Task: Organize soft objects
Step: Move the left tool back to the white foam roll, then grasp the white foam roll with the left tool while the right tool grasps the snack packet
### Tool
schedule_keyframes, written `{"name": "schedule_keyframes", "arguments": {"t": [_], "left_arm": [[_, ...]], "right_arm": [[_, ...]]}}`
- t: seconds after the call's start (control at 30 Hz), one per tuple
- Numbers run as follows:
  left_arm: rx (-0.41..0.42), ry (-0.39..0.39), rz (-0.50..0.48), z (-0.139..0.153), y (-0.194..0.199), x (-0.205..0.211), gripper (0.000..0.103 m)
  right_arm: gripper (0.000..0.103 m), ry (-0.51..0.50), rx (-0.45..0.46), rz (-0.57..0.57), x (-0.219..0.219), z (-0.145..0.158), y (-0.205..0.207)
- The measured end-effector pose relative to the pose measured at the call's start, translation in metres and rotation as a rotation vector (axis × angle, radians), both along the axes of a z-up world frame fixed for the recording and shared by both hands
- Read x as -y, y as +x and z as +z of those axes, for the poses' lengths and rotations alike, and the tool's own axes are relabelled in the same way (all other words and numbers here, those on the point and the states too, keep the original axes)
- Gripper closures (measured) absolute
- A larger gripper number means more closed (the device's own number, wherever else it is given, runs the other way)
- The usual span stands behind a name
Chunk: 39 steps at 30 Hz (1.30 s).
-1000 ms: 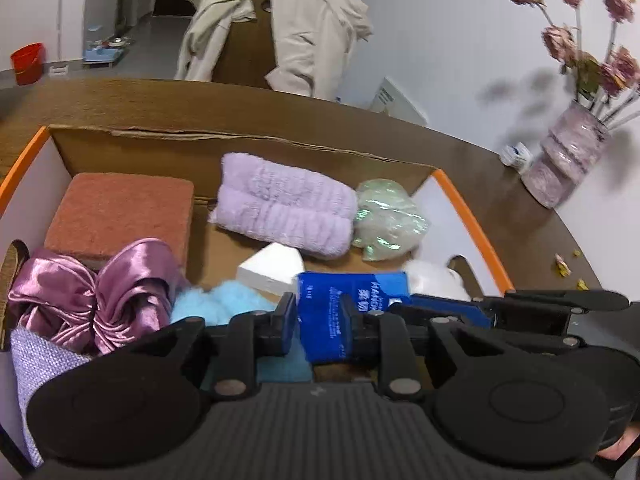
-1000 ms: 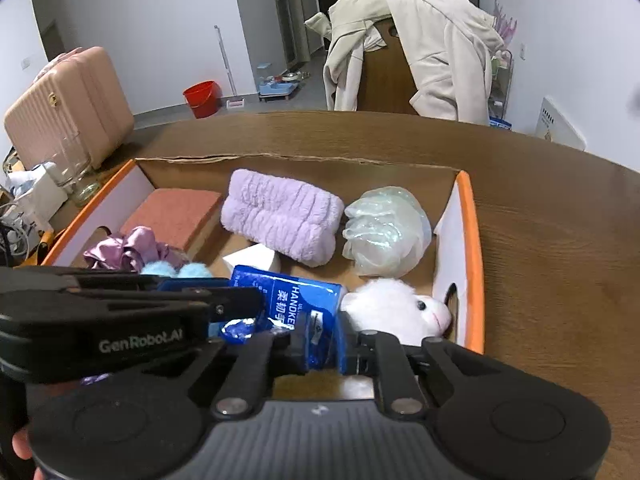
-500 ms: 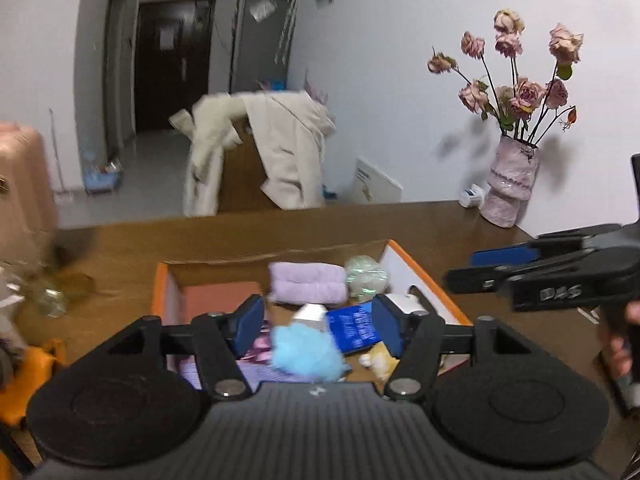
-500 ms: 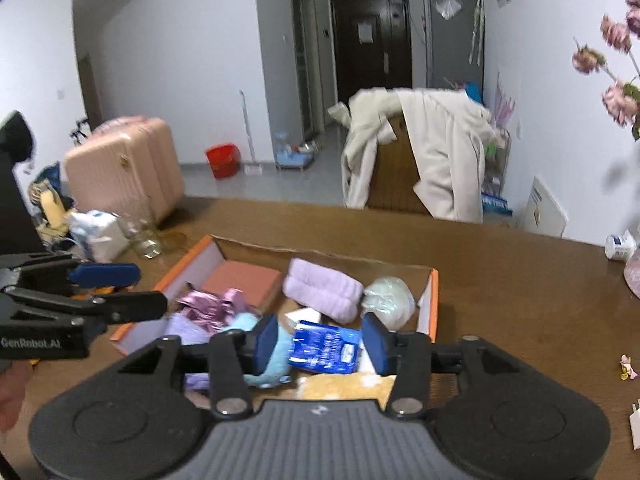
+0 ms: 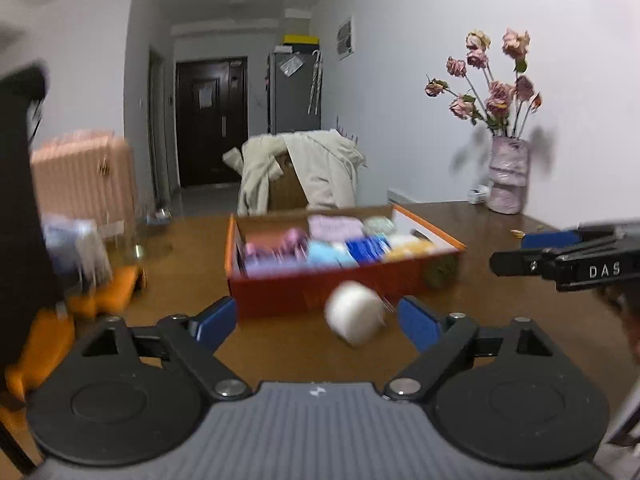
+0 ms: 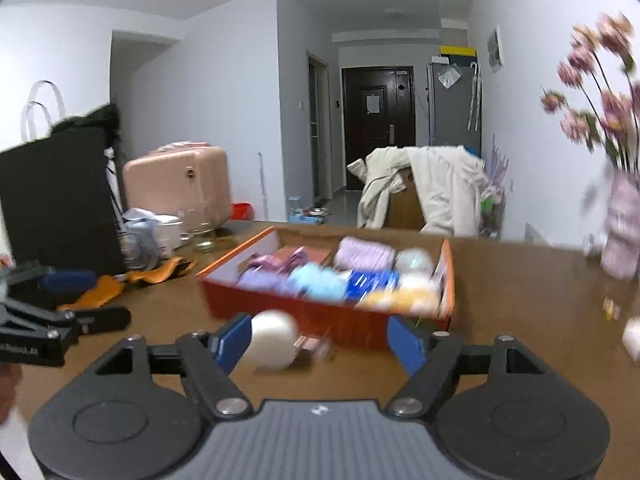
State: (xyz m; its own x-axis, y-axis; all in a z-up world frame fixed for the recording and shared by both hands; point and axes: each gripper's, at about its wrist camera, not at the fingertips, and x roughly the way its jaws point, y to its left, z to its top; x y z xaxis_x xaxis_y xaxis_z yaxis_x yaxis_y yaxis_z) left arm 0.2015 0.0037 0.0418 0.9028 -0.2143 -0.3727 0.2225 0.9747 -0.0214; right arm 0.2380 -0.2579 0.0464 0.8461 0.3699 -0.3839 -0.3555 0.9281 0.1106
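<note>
Now both grippers, left [image 5: 316, 322] and right [image 6: 318, 338], sit back from the box [image 5: 340, 280], fingers just spread, pinching nothing.

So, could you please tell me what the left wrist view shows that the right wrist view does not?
Only the left wrist view shows the right gripper, jaws just opened, empty. Only the right wrist view shows the left gripper, likewise opened, and the small red bucket. Both share the orange cardboard box of soft items, the white ball before it, and the pink suitcase.

Looking forward, slightly downward, from behind each gripper; both sharing the orange box [image 5: 344, 280] [image 6: 328, 316], near, mid-worktop [image 5: 500, 320] [image 6: 520, 300].
</note>
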Motion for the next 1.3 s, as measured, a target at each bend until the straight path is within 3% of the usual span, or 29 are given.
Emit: {"name": "schedule_keyframes", "arguments": {"t": [0.13, 0.27, 0.47, 0.8, 0.87, 0.97, 1.13, 1.3], "left_arm": [[-0.031, -0.021, 0.009, -0.018, -0.031, -0.003, 0.009], [-0.051, 0.03, 0.017, -0.021, -0.018, 0.002, 0.009], [-0.055, 0.005, -0.012, -0.02, 0.006, 0.011, 0.008], [-0.117, 0.055, -0.125, -0.055, 0.12, 0.049, 0.01], [-0.118, 0.067, -0.132, -0.062, 0.141, 0.055, 0.017], [-0.145, 0.073, -0.147, -0.07, 0.159, 0.054, 0.061], [-0.152, -0.038, -0.091, -0.06, 0.139, 0.024, 0.065], [-0.129, -0.149, 0.0, -0.054, 0.105, -0.017, 0.065]], "right_arm": [[0.02, 0.091, -0.041, 0.0, 0.011, -0.019, -0.041], [0.019, 0.083, -0.039, -0.025, 0.014, -0.021, -0.047], [0.019, 0.094, -0.043, -0.035, 0.015, -0.026, -0.043], [0.019, 0.084, -0.12, -0.053, 0.013, -0.049, 0.0], [0.019, 0.079, -0.136, -0.063, 0.014, -0.053, 0.008], [0.02, 0.062, -0.157, -0.07, 0.011, -0.058, 0.022], [0.02, 0.023, -0.18, -0.048, -0.004, -0.067, 0.057], [0.021, -0.032, -0.198, 0.014, -0.05, -0.078, 0.111]]}}
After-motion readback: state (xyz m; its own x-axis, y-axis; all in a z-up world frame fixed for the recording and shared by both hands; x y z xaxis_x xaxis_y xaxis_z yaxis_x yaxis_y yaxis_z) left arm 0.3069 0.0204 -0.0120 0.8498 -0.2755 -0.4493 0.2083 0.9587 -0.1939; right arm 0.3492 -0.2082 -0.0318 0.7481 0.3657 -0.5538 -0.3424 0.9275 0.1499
